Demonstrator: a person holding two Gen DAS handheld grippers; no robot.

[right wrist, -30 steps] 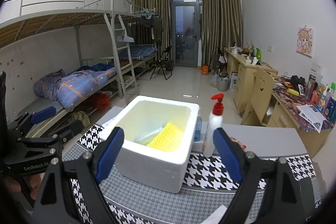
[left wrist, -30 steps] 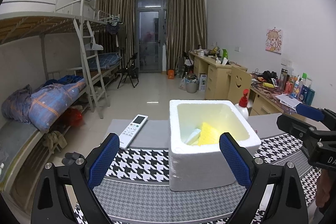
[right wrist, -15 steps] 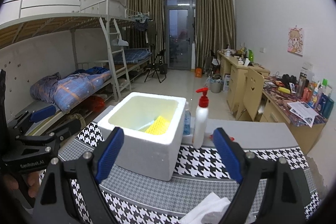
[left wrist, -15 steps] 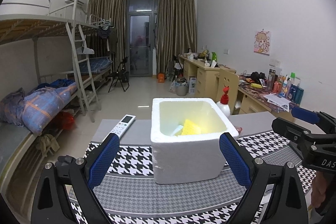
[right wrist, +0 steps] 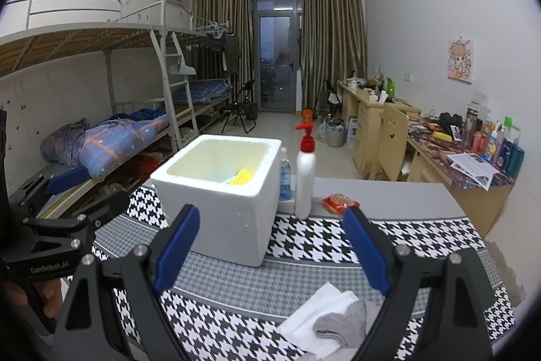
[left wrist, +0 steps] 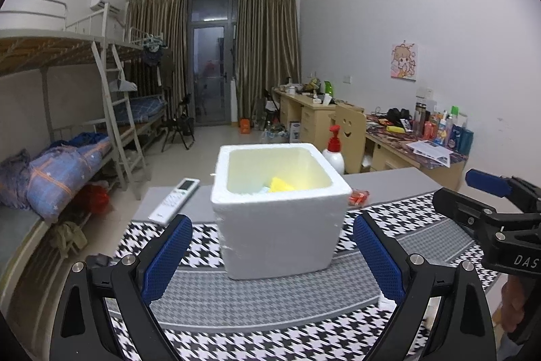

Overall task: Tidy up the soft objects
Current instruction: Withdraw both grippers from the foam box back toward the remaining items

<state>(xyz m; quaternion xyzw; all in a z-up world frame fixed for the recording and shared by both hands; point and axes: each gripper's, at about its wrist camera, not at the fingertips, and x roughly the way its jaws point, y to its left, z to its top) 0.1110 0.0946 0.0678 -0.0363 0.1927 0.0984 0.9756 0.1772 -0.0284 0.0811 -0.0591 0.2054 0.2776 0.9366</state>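
**Inspector:** Your left gripper (left wrist: 272, 254) has its jaws spread wide, nothing between the blue pads. Your right gripper (right wrist: 270, 251) stands equally wide and empty. Both hang above the near edge of the desk (right wrist: 399, 197).

**Operator:** And the soft items?

**Inspector:** The white foam box (left wrist: 280, 219) sits mid-desk on the houndstooth mat (left wrist: 236, 296). A yellow sponge (left wrist: 280, 184) lies inside it, against its far right wall. 1 grey sock (right wrist: 345, 322) rests on folded white cloth (right wrist: 312, 313) at the near right edge of the desk, just below your right gripper's right finger.

**Operator:** Anything else on the desk?

**Inspector:** 1 white pump bottle (right wrist: 305, 176) with a red top stands just right of the box, a red packet (right wrist: 339, 202) beside it. 1 remote control (left wrist: 175, 200) lies at the far left edge.
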